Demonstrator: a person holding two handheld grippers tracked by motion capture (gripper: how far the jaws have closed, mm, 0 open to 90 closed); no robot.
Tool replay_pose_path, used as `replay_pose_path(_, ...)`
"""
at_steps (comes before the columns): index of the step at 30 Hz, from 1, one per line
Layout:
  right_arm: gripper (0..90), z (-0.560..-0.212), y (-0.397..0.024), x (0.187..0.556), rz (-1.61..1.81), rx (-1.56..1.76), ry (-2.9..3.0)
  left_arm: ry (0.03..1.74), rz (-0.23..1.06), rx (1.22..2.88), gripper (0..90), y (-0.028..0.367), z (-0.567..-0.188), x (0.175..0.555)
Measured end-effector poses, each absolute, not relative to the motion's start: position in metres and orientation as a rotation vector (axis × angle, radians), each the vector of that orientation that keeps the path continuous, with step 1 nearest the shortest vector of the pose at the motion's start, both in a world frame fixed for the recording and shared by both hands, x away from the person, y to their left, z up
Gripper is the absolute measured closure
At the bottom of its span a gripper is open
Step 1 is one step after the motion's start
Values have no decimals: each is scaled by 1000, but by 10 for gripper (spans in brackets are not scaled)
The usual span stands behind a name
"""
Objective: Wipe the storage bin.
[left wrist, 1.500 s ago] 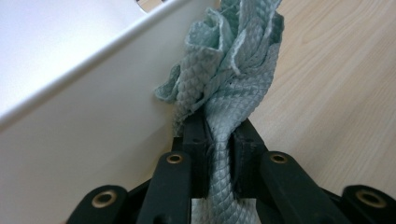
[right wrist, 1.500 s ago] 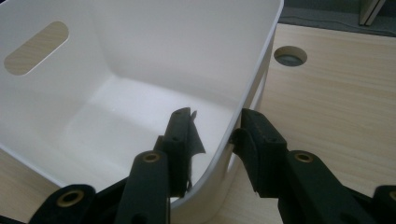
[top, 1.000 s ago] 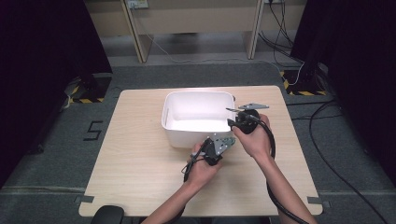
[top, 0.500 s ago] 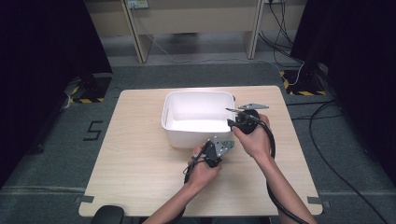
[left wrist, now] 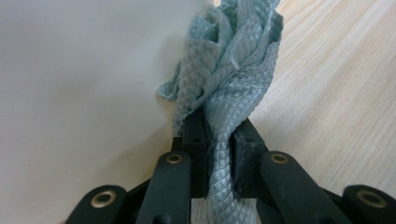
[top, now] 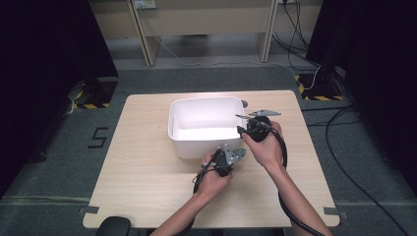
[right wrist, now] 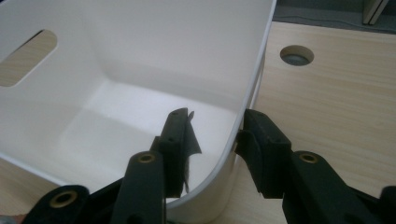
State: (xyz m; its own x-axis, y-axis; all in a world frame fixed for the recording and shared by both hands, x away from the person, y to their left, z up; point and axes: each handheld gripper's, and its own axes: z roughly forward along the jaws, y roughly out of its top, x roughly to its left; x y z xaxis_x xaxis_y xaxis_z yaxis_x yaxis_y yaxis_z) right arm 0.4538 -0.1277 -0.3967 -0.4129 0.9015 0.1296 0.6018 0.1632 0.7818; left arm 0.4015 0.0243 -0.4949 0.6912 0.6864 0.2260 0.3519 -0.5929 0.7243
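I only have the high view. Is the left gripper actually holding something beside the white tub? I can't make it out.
Observer: Yes. The left gripper is shut on a twisted, pale blue-green quilted cloth, close beside the outer wall of the white plastic tub.
Operator: And is the right gripper clamped on the tub?
Observer: No. The right gripper straddles the rim, one jaw inside and one outside. Its jaws have just been opening, and the inner one stands clear of the wall.
Operator: Does the tub have a handle?
Observer: Yes, a slot-shaped handle opening is cut through one wall.
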Motion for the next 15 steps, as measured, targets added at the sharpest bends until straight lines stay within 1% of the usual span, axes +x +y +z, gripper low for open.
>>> replay_pose_path(5,655,-391,-131,452,1143,1452,2087,804,648,2229,784,24,-496,402)
replay_pose_path(15,656,-391,-131,452,1139,1448,2088,817,632,2245,787,30,-496,400)
